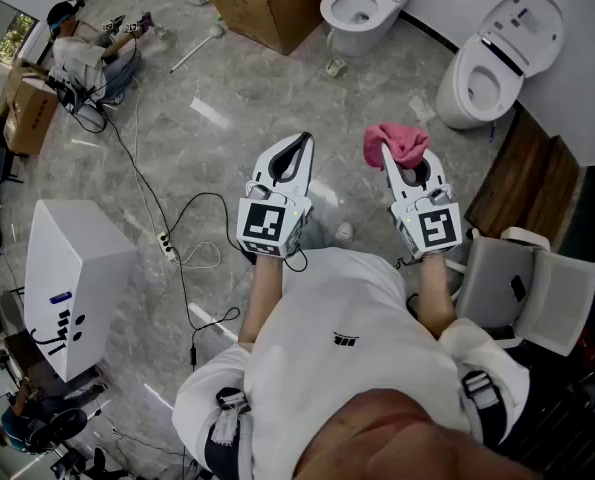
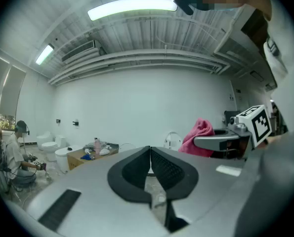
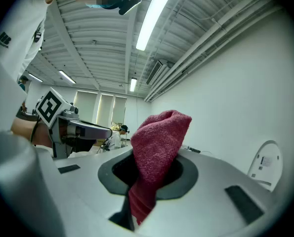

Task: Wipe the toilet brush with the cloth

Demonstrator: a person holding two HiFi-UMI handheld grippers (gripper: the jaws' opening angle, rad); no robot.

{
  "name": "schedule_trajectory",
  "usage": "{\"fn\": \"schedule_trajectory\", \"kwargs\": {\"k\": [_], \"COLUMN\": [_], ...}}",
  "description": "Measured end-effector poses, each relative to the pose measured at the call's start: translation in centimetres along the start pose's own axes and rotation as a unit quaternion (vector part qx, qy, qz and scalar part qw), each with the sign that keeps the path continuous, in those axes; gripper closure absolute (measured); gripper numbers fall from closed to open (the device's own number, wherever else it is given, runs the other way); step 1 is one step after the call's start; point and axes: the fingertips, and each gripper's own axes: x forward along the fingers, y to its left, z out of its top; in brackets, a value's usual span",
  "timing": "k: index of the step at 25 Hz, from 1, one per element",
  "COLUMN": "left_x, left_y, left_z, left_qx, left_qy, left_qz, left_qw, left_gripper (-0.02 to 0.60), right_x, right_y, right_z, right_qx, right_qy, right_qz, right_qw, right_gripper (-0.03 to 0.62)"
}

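In the head view both grippers are held level in front of my chest, side by side. My right gripper (image 1: pixel 405 160) is shut on a pink cloth (image 1: pixel 395 144), which bunches up above its tips; the right gripper view shows the cloth (image 3: pixel 159 142) pinched in the right gripper (image 3: pixel 151 157) and hanging below the jaws. My left gripper (image 1: pixel 299 148) is shut with nothing in it, its dark pads (image 2: pixel 166 169) meeting at the tip of the left gripper (image 2: pixel 150 152). A long white-handled stick (image 1: pixel 195 50), possibly the toilet brush, lies far off on the floor.
Two white toilets (image 1: pixel 362 8) (image 1: pixel 492 63) stand at the far wall beside a cardboard box (image 1: pixel 267 3). A white cabinet (image 1: pixel 72 283) is at the left, with cables (image 1: pixel 177 248) across the marble floor. A seated person (image 1: pixel 87 58) is at far left; a wooden panel (image 1: pixel 522 178) and a white chair (image 1: pixel 532 288) are at right.
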Motion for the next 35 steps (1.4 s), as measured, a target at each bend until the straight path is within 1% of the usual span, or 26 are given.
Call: {"fn": "schedule_trajectory", "kwargs": {"k": [4,8,17,21,25,35], "left_x": [0.8,1.9,5.8,8.4,11.7,21.1], "left_y": [-0.8,-0.8,1.3,3.6,6.3,15.3], "left_z": [-0.9,-1.5,-2.3,-2.4,-2.2,-2.2], "left_qx": [0.008,0.005,-0.008,-0.012,-0.004,-0.007], "left_qy": [0.001,0.003,0.007,0.009,0.011,0.022], "left_qz": [-0.002,0.004,0.015,0.016,0.013,-0.009], "left_qw": [1.0,1.0,0.9998,0.9998,0.9999,0.9997], "left_gripper": [0.568,0.568,0.568,0.568,0.568,0.568], "right_x": [-0.3,0.5,3.8,7.0,11.0,23.2], "right_y": [-0.8,-1.7,-4.5,-6.2,-8.1,-12.6], "right_z": [-0.2,-1.1,-2.9,-3.2,-3.5,-4.3], "right_qx": [0.008,0.006,0.009,0.009,0.012,0.007], "right_qy": [-0.01,-0.001,0.014,0.017,0.026,0.043], "right_qz": [0.004,0.008,0.015,0.014,0.013,0.002], "right_qw": [1.0,1.0,1.0,1.0,1.0,0.999], "right_gripper": [0.534,0.534,0.534,0.533,0.533,0.533]}}
